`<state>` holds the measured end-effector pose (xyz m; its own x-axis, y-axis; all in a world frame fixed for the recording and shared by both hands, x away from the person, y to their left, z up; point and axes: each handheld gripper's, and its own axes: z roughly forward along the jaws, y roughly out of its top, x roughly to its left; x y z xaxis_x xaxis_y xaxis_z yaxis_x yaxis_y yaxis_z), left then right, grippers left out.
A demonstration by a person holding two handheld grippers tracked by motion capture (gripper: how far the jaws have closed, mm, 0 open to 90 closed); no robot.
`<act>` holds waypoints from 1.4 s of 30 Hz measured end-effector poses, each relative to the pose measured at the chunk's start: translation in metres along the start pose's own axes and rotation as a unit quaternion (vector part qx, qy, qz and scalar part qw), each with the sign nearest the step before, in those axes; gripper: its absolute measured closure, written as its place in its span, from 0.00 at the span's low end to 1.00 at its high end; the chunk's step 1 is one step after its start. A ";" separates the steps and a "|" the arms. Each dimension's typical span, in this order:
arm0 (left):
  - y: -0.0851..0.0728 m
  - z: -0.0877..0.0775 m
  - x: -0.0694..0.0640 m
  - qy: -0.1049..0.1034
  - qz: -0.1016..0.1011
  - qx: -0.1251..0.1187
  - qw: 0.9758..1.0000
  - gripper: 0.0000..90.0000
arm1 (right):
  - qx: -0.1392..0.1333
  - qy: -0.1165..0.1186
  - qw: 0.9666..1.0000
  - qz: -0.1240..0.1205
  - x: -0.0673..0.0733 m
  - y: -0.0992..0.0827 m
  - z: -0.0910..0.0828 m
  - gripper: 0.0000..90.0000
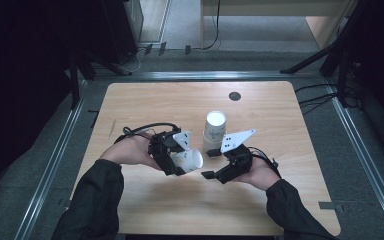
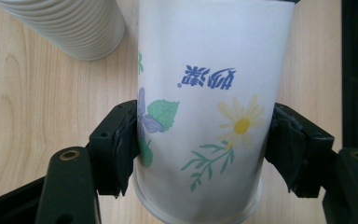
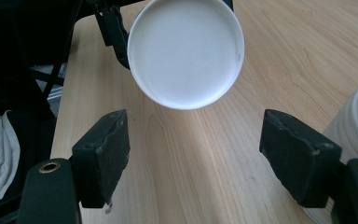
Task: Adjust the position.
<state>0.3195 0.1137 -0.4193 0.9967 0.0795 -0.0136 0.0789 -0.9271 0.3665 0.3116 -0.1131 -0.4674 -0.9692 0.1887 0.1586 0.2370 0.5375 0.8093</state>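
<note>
Nearest the person, the left gripper (image 1: 176,161) has its fingers (image 2: 121,144) clamped on a single flowered paper cup (image 2: 205,107), held on its side just above the surface (image 1: 145,100). The right gripper (image 1: 211,170) hovers beside it, fingers (image 3: 103,149) spread and empty, facing the cup's flat white base. Beyond both stands the cup stack (image 1: 214,131), upright near the middle. I'd say one cup is already separated; placing it, or passing it across, seems left to do.

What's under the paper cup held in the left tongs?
Bare wooden table lies under the cup, with the cup stack beside it. The strip of table directly beneath the cup is covered from view.
</note>
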 end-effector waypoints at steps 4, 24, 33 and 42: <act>0.003 0.004 -0.003 0.002 0.010 0.023 1.000 0.34 | -0.003 0.003 1.000 -0.002 0.001 0.001 0.003 0.27; 0.011 0.017 -0.008 -0.016 0.014 0.030 0.999 0.34 | -0.008 0.025 1.000 -0.013 0.006 0.008 0.022 0.30; 0.010 0.016 -0.007 -0.016 0.013 0.026 0.999 0.34 | -0.003 0.033 0.999 -0.016 0.006 0.009 0.028 0.37; 0.007 0.014 -0.007 -0.008 0.014 0.006 1.000 0.31 | -0.003 0.030 0.999 -0.016 0.007 0.011 0.025 0.38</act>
<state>0.3135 0.1014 -0.4298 0.9986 0.0481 -0.0197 0.0519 -0.9334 0.3550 0.3090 -0.0847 -0.4715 -0.9787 0.1220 0.1652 0.2050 0.5377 0.8178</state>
